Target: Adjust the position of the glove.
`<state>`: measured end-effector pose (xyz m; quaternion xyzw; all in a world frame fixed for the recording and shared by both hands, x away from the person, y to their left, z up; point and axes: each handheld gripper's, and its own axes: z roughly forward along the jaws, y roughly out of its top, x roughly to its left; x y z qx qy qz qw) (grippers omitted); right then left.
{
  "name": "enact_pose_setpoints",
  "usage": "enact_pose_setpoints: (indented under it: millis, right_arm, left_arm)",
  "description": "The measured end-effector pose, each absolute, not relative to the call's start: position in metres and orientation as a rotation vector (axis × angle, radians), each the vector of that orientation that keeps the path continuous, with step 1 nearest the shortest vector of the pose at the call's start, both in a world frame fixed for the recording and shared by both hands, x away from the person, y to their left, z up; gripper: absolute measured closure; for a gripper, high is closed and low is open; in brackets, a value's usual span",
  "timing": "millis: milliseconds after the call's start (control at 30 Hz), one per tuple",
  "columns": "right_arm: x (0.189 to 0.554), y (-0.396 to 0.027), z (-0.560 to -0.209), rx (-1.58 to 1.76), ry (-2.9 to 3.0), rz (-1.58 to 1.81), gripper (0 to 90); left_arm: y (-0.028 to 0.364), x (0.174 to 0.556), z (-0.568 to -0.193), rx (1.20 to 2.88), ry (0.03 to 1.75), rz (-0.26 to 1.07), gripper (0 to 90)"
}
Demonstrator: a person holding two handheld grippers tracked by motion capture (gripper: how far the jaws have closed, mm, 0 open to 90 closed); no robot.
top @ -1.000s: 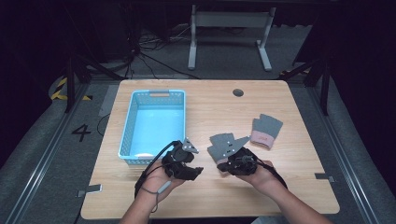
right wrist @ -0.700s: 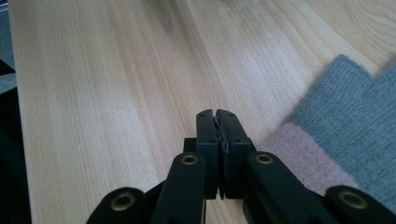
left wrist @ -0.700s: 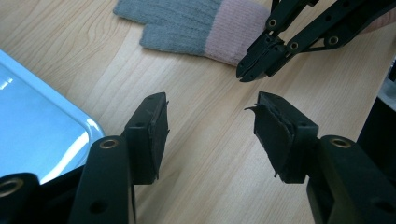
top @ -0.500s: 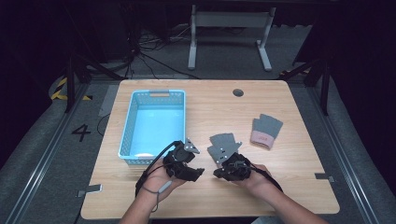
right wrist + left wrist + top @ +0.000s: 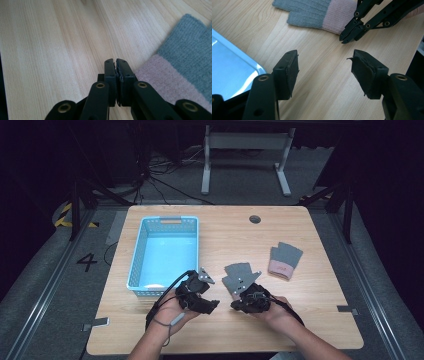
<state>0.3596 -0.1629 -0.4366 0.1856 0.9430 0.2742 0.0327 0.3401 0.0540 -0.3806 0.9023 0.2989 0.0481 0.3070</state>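
Left tongs [image 5: 323, 72] had just been opening, gaping over bare counter [image 5: 300, 220], nothing between. Right tongs [image 5: 116, 75] stayed pressed together, empty, tips beside the near glove's [image 5: 240, 276] pink cuff, lower centre. Second glove [image 5: 285, 261] unmoved at right; basket [image 5: 135, 265] unmoved left.

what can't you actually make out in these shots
- High view: the cuff of the near glove is hidden by the right gripper.
- Left gripper view: that glove is cut off by the top edge.
- High view: the mark on the far glove is too small to read.
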Motion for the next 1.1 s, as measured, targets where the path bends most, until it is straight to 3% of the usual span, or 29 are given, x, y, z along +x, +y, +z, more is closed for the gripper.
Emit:
enact_pose_setpoints:
  millis: [1100]
  right_arm:
    - [0.365,-0.215,-0.435,0.782,2.830,0.818,87.6]
  left_arm:
    - [0.041,0.351,-0.373,2.395,0.714,0.112,37.6]
